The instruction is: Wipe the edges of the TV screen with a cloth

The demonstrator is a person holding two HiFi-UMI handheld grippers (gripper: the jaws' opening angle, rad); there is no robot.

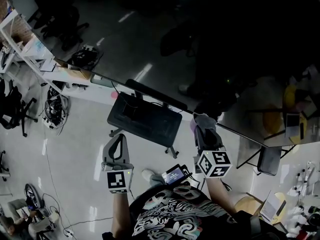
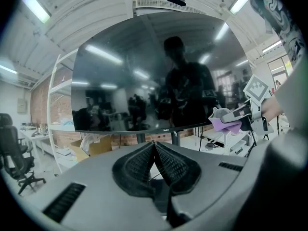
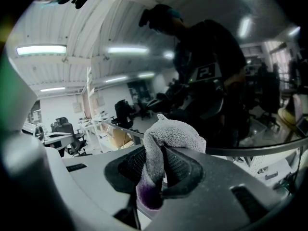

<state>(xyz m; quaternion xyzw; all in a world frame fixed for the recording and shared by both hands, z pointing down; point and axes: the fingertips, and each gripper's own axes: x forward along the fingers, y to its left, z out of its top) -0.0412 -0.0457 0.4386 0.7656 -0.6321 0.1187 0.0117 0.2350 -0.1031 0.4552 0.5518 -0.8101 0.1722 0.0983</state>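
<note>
Head view — cloth dim, seemingly touching edge of TV.

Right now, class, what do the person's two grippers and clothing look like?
Both the left gripper and the right gripper have grey moulded bodies with black ribbed pads. Each carries a white cube printed with black square markers. The person wears a black T-shirt with a pale swirling print.

White shelving, cardboard box — black office chair.
</note>
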